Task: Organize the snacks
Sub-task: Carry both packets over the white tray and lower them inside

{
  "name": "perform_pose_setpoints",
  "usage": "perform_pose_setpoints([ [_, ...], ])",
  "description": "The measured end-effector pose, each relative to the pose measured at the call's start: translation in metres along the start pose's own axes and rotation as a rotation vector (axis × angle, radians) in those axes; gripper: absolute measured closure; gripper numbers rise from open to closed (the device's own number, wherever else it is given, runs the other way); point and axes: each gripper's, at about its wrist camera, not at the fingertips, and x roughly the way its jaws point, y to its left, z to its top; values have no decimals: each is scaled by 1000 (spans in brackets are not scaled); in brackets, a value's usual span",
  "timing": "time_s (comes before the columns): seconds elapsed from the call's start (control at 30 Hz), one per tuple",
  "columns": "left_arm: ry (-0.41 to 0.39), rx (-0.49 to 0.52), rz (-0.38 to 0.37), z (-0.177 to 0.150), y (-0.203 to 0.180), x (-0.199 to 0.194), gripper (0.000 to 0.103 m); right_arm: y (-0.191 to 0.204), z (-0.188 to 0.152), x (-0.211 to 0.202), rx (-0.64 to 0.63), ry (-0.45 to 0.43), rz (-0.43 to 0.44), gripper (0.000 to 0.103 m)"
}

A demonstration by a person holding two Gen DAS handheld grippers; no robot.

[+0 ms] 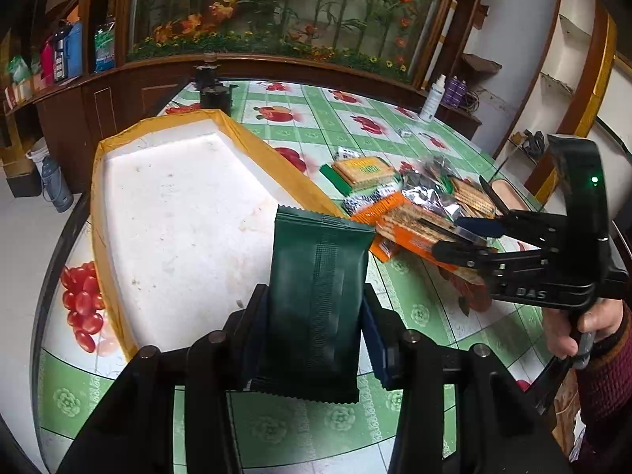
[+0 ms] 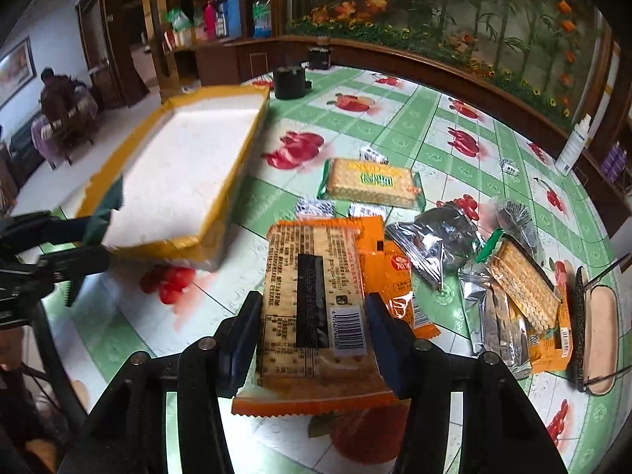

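Observation:
My left gripper (image 1: 316,296) is shut on a dark green snack packet (image 1: 316,276), held upright over the near right corner of the white tray with a yellow taped rim (image 1: 98,213). The tray holds nothing. My right gripper (image 2: 312,300) is shut on an orange cracker packet (image 2: 312,276), its printed back facing up and both blue pads against its long edges. It sits at the front of the snack pile on the flowered tablecloth. In the right wrist view the left gripper (image 2: 98,237) and green packet (image 2: 106,209) show at the tray's (image 2: 237,185) near corner.
Loose snacks lie right of the tray: a green cracker packet (image 2: 373,183), silver packets (image 2: 434,241), another cracker pack (image 2: 521,288), small wrapped sweets (image 2: 316,209). A glasses case (image 2: 596,324), a white bottle (image 2: 572,146) and a black cylinder (image 2: 289,81) stand around. A person sits far left.

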Motion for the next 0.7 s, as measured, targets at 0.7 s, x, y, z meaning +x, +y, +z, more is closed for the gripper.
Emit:
perform_pose_setpoints([
  [0.7, -7, -129, 120, 66, 63, 12, 59, 34, 78, -11, 103, -82, 159, 46],
])
